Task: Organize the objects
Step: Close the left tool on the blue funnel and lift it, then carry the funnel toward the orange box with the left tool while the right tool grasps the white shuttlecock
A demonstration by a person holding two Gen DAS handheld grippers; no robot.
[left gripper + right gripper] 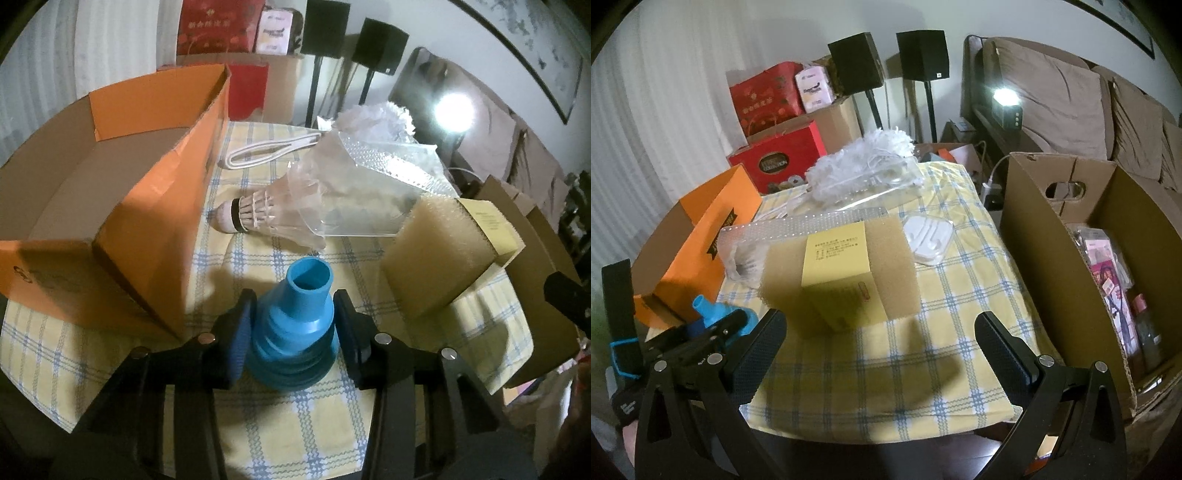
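A blue funnel-shaped pipe fitting [295, 325] stands on the checked tablecloth [314, 417], narrow end up. My left gripper [294, 297] is shut on it, a pad against each side of its body. An open orange box [110, 206] stands just left of it. In the right wrist view the blue fitting [709, 314] shows at the far left, beside the orange box [701, 236]. My right gripper [879, 354] hangs open over bare cloth with nothing between its fingers. A foam block with a yellow carton [842, 266] lies ahead of it.
A shuttlecock [258, 214], a clear plastic pack [369, 184], a white cable [266, 151] and a white duster [376, 118] lie further back. A white earphone case [931, 236] sits mid-table. A big cardboard box [1052, 229] with items stands right of the table.
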